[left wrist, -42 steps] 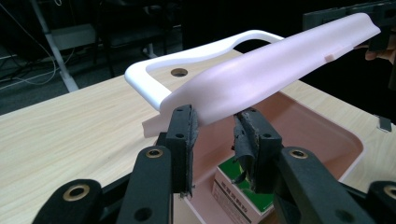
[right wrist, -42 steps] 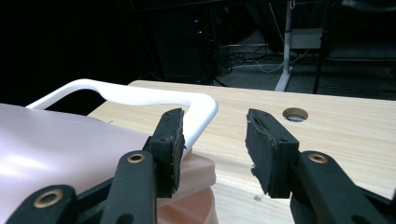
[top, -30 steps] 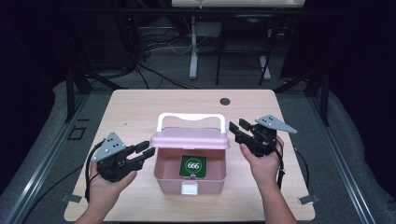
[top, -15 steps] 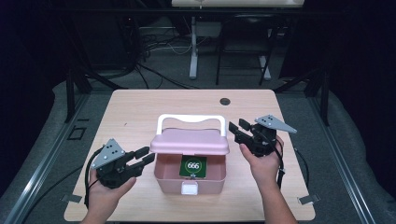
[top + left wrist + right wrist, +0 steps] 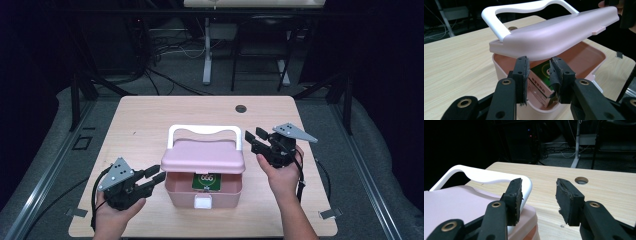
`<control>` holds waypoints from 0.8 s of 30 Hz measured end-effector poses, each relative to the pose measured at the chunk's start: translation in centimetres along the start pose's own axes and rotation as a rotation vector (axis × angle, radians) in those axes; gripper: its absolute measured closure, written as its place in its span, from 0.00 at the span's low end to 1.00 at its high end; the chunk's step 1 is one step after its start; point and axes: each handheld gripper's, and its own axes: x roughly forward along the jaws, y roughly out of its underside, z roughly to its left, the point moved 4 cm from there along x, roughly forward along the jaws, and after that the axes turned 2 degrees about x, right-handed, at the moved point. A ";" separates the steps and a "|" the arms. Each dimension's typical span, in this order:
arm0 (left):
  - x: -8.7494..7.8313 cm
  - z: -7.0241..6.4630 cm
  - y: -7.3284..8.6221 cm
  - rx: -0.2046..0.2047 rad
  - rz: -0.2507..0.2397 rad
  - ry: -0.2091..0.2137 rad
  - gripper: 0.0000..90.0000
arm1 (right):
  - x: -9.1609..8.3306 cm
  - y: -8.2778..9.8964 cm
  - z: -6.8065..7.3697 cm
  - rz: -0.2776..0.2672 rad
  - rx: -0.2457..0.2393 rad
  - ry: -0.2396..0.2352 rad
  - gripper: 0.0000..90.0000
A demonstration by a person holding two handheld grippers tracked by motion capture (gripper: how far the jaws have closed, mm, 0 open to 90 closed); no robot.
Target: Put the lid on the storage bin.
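A pink box (image 5: 220, 196) stands near the table's front middle. Its pink lid (image 5: 202, 156) with a white handle (image 5: 200, 130) is raised at the front, and a green carton (image 5: 206, 181) shows inside. My left gripper (image 5: 154, 176) is open just left of the box, level with its rim. In the left gripper view the left gripper (image 5: 539, 75) points at the gap under the lid (image 5: 564, 32), with the carton (image 5: 541, 83) beyond it. My right gripper (image 5: 254, 136) is open beside the lid's right end. In the right gripper view the right gripper (image 5: 538, 195) stands next to the handle (image 5: 481, 176), touching nothing.
The wooden table (image 5: 150, 120) has a round cable hole (image 5: 241, 108) at the back middle, seen as the hole (image 5: 581, 180) in the right gripper view. Dark frames, cables and a white stand (image 5: 206, 55) lie beyond the far edge. Grey floor flanks both sides.
My left gripper has drawn back toward the table's near edge along the box's left side. The right gripper and the lid have hardly moved.
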 end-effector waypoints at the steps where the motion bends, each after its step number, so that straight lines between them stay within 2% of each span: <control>1: 0.0 -0.1 0.1 0.002 0.001 -0.002 0.75 | 0.0 0.0 0.0 0.000 0.001 0.000 0.62; 13: 0.1 -0.2 1.8 -0.006 0.005 0.006 0.78 | 0.2 0.2 0.0 0.009 -0.004 0.003 0.62; 24: 0.4 -0.5 3.5 -0.006 0.039 0.008 0.79 | 0.4 0.4 0.1 0.020 -0.018 0.011 0.62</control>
